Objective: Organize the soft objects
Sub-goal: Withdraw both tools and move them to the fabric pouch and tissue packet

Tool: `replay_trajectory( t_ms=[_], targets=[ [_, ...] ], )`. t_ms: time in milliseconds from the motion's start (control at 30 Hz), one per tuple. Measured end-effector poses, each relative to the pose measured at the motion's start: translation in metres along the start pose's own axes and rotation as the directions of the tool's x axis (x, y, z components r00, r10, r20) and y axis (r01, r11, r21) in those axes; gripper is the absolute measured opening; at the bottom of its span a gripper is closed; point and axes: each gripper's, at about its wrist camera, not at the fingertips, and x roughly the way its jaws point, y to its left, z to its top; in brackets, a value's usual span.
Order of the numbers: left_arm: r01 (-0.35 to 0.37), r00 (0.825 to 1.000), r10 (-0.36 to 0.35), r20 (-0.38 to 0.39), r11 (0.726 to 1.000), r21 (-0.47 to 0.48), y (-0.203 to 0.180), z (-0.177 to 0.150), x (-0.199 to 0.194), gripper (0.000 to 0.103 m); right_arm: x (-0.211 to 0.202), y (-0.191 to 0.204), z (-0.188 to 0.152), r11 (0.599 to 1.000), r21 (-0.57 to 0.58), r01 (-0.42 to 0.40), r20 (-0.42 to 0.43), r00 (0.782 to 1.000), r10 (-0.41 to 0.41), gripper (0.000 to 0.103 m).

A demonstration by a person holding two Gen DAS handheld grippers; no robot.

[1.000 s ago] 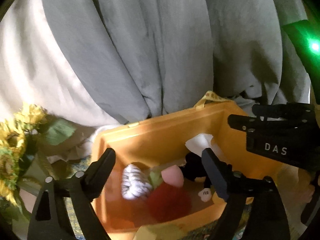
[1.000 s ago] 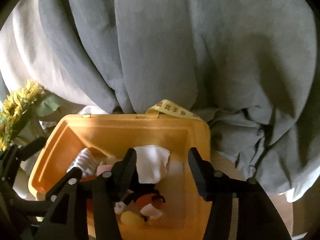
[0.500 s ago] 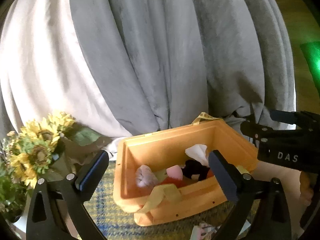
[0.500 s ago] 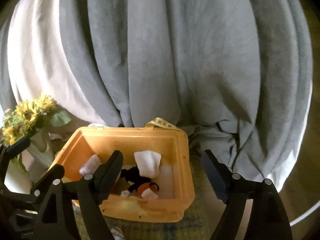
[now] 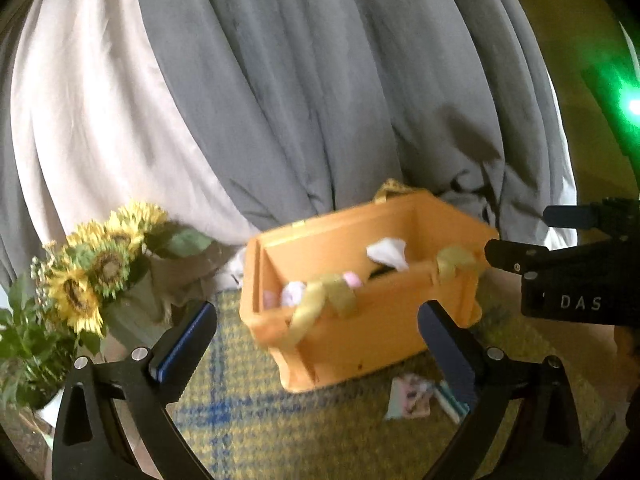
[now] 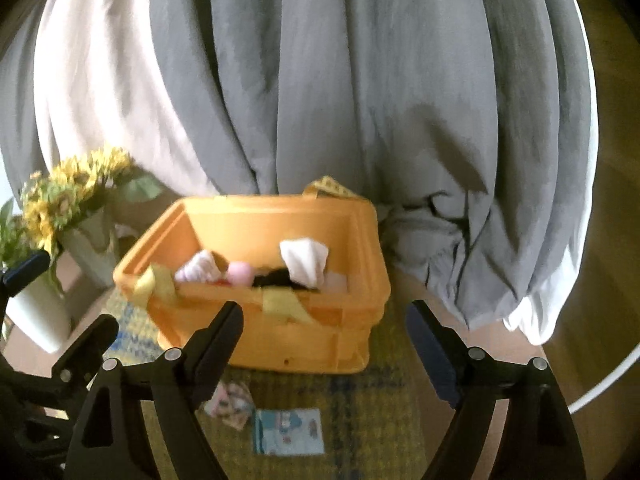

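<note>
Fingers of the left gripper [image 5: 318, 338] are spread wide with nothing held between them, and the same is seen of the right gripper [image 6: 322, 340], whose jaws stand equally far apart and empty. Both tools are held above the near part of a yellow-and-blue checked mat [image 6: 384, 420], clear of everything on it.

Just beyond the fingertips an orange crate [image 6: 312, 340] is set on the mat, towards its far edge, with its open top tilted into view. Soft things are gathered inside it: a white cloth [image 6: 304, 260] is propped up towards the right side, a pink ball [image 6: 240, 272] lies near the middle, a pale striped soft piece [image 6: 198, 266] is placed at the left, and something black [image 6: 276, 278] is partly hidden behind the near wall. What the black thing is cannot be told. A yellow ribbon [image 5: 324, 300] is draped over the crate's near rim in two places, and a loop of it is seen at the far rim.

On the mat in front of the crate, near its front edge, a small blue printed card [image 6: 288, 432] lies flat, with a crumpled patterned cloth [image 6: 232, 400] just beside it on the left.

Sunflowers [image 5: 96, 264] in a pale vase are stood off the mat's left edge. Grey drapery [image 6: 360, 100] is hung behind the crate, with a white sheet [image 5: 92, 120] beside it on the left.
</note>
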Motion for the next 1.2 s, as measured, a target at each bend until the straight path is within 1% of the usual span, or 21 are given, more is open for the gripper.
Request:
replay_trajectory(
  t_ms=[100,200,367,500,600,767,833,1000,1200],
  targets=[
    [0.018,0.999,-0.019,-0.032,1.0,-0.006,-0.001,-0.011,-0.001,0.102,-0.001,0.004,-0.014,1.0,-0.011,-0.016,-0.035,0.999,0.016,0.084],
    [0.022,0.998,-0.022,-0.054,1.0,0.004,-0.003,-0.023,-0.002,0.102,0.001,0.007,-0.028,1.0,-0.007,-0.027,-0.077,0.997,0.027,0.084],
    [0.044,0.994,-0.041,-0.099,0.999,0.028,-0.003,-0.041,0.003,0.102,0.011,0.012,-0.048,0.999,-0.001,-0.044,-0.153,0.987,0.043,0.084],
    [0.065,0.988,-0.059,-0.141,0.997,0.041,-0.004,-0.056,0.013,0.102,0.026,0.018,-0.064,0.998,0.004,-0.066,-0.233,0.97,0.065,0.084],
    [0.066,0.986,-0.059,-0.155,0.997,0.04,-0.001,-0.062,0.021,0.102,0.037,0.021,-0.073,0.998,-0.007,-0.069,-0.278,0.958,0.065,0.084],
    [0.102,0.979,-0.096,-0.182,0.994,0.026,0.0,-0.068,0.035,0.102,0.057,0.023,-0.087,0.997,-0.01,-0.075,-0.353,0.933,0.066,0.084],
    [0.122,0.974,-0.114,-0.198,0.992,0.027,-0.002,-0.069,0.043,0.099,0.065,0.023,-0.092,0.996,-0.002,-0.084,-0.381,0.921,0.077,0.084],
    [0.152,0.963,-0.143,-0.228,0.988,0.023,-0.002,-0.072,0.06,0.097,0.077,0.025,-0.102,0.995,-0.007,-0.096,-0.424,0.902,0.084,0.084],
    [0.202,0.948,-0.195,-0.251,0.979,0.005,-0.006,-0.071,0.075,0.096,0.09,0.024,-0.11,0.992,0.02,-0.122,-0.446,0.887,0.118,0.084]
  ],
)
